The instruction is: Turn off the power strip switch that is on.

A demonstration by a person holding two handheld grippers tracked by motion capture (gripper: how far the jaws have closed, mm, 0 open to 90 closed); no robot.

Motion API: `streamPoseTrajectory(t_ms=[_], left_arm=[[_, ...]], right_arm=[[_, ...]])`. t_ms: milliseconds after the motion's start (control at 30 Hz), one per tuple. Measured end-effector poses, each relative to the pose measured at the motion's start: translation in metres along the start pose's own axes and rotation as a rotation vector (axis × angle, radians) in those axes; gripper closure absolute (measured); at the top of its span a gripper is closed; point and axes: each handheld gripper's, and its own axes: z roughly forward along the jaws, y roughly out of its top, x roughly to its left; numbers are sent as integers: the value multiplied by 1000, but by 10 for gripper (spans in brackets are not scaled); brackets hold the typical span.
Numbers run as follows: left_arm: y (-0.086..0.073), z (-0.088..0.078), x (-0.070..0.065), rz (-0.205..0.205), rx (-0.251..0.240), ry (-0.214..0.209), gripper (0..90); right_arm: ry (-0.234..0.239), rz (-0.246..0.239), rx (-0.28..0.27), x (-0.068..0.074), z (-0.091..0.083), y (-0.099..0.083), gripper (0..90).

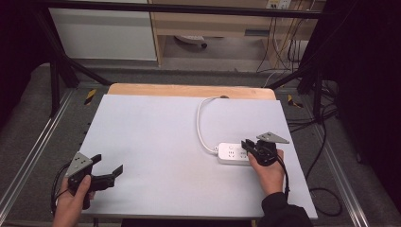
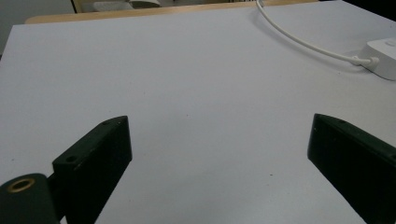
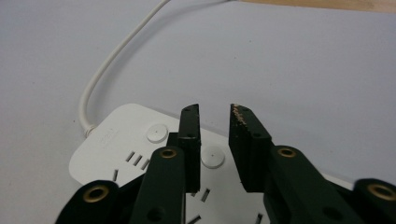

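A white power strip (image 1: 231,153) lies at the right of the white table sheet (image 1: 156,142), its white cable (image 1: 201,125) looping away to the far edge. My right gripper (image 1: 247,145) hovers over the strip's right end, pointing left along it. In the right gripper view the jaws (image 3: 215,112) stand a little apart with nothing between them, above the power strip (image 3: 121,144) and one of its round buttons (image 3: 212,156). My left gripper (image 1: 108,163) rests near the front left corner, jaws wide open and empty (image 2: 219,121). The power strip's end (image 2: 385,56) and cable (image 2: 299,39) lie far off.
A wooden table edge (image 1: 189,90) borders the sheet at the back. Black frame bars and loose cables (image 1: 321,142) surround the table on the floor. A second round button (image 3: 157,133) sits nearer the strip's cable end.
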Motion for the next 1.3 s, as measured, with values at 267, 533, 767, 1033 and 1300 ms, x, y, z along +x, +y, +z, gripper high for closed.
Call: streamPoseTrajectory(t_ms=[267, 533, 767, 1033, 1300], left_arm=[[0, 0, 0, 1, -1, 0, 64], [0, 0, 0, -4, 3, 3, 64], [-1, 1, 1, -4, 6, 2, 64], [-1, 0, 1, 0, 4, 4, 64], [-1, -1, 2, -4, -1, 3, 64]], right_arm=[[-7, 15, -4, 0, -3, 3, 520], [34, 59, -31, -4, -4, 7, 221], [16, 45, -41, -2, -10, 12, 118], [14, 15, -54, -3, -20, 14, 67], [18, -2, -57, -4, -33, 11, 42]])
